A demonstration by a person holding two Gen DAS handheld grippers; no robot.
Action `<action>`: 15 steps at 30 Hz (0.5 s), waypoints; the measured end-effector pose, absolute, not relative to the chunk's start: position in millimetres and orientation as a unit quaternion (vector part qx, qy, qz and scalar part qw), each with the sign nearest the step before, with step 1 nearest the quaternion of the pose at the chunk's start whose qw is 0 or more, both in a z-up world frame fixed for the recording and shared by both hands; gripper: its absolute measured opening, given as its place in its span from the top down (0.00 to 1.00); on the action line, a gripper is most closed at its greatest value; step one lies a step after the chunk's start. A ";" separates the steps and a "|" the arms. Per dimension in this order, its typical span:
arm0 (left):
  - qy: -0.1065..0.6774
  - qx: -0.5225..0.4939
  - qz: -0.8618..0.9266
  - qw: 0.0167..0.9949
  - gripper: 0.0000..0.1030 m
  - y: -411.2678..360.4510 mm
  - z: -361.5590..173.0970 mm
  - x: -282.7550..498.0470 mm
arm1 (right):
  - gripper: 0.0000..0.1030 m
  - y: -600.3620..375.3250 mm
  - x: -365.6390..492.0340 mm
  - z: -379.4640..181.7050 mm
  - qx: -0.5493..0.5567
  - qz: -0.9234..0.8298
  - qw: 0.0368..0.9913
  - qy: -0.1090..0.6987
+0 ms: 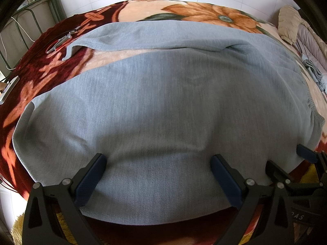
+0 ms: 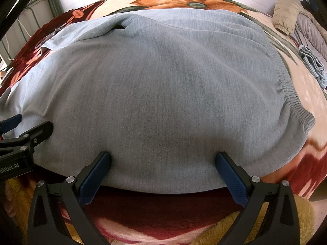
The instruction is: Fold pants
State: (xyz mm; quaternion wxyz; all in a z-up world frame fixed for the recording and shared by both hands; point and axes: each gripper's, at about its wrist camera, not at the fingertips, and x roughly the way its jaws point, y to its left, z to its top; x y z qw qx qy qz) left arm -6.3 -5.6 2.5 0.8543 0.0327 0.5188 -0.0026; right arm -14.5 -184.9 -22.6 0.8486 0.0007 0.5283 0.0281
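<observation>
Grey fleece pants [image 1: 155,102] lie spread flat on a floral blanket [image 1: 40,65], waistband to the right, legs to the left with a gap between them. My left gripper [image 1: 158,161] is open, its fingers resting over the near edge of the near leg. My right gripper [image 2: 163,157] is open over the near edge closer to the elastic waistband [image 2: 286,85]. The pants also fill the right wrist view [image 2: 153,81]. Each gripper shows in the other's view: the right one at the right edge [image 1: 290,163], the left one at the left edge [image 2: 26,126].
A metal tool [image 1: 61,40] lies on the blanket by the far leg's cuff. A beige padded jacket [image 1: 290,20] and a small folded grey cloth [image 2: 312,61] lie at the right. A green metal bed frame [image 1: 30,20] and white tiled wall stand behind.
</observation>
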 end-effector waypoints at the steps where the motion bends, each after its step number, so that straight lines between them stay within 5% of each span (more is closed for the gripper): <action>1: 0.519 0.033 -0.003 0.854 0.00 -4.6 2.2 -5.4 | 0.00 -184.9 -14.6 -22.6 0.001 0.028 0.849 0.528; 15: 0.518 0.033 -0.002 0.854 0.00 -5.8 2.3 -6.6 | 0.00 -184.7 -15.1 -22.8 0.001 0.028 0.849 0.528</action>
